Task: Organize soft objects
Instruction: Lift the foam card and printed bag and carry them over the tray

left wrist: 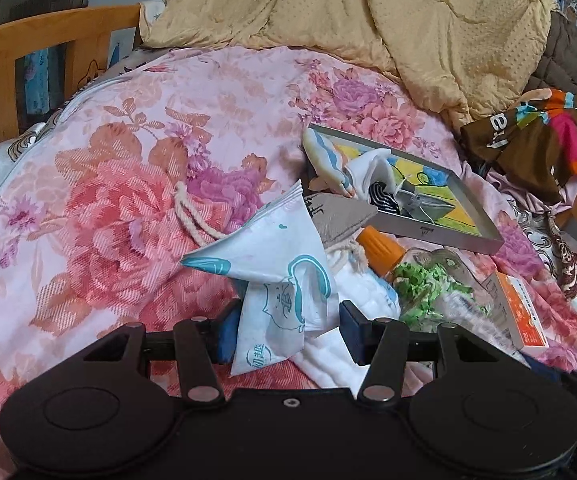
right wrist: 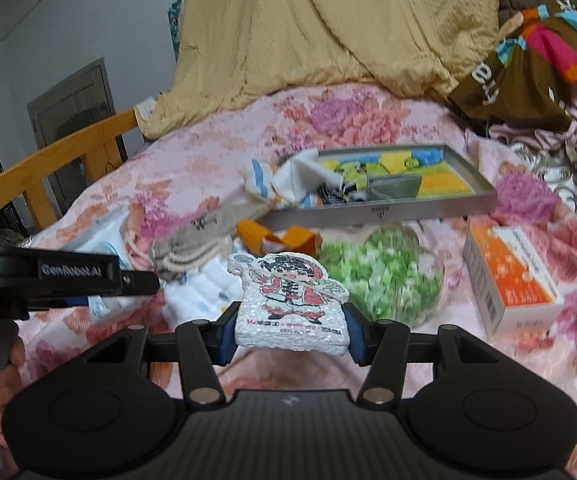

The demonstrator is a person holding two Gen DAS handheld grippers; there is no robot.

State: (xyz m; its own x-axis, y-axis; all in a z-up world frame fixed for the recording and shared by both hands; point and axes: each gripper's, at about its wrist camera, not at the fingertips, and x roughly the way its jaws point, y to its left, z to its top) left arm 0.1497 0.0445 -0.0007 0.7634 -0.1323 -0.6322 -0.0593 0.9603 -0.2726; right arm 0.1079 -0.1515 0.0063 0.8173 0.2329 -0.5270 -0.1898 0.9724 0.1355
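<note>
White foam cutout [right wrist: 288,304], printed with a cartoon figure, is pinched by the right gripper [right wrist: 288,330] just before the metal tray [right wrist: 384,210]. Tissue pack [left wrist: 272,280] is clamped in the left gripper [left wrist: 284,330], left of the tray.

You can read "GenRobot.AI" in pale letters on the black left gripper [right wrist: 142,282] arm, seen in the right wrist view. The brown garment [right wrist: 500,84] shows white letters approx. "a" and "y", rest folded away. The tissue pack [left wrist: 276,280] has a round teal badge w/ Chinese chars, too small to read. The foam figure [right wrist: 288,300] carries a red text line, the orange box [right wrist: 516,276] grey print: both illegible.
</note>
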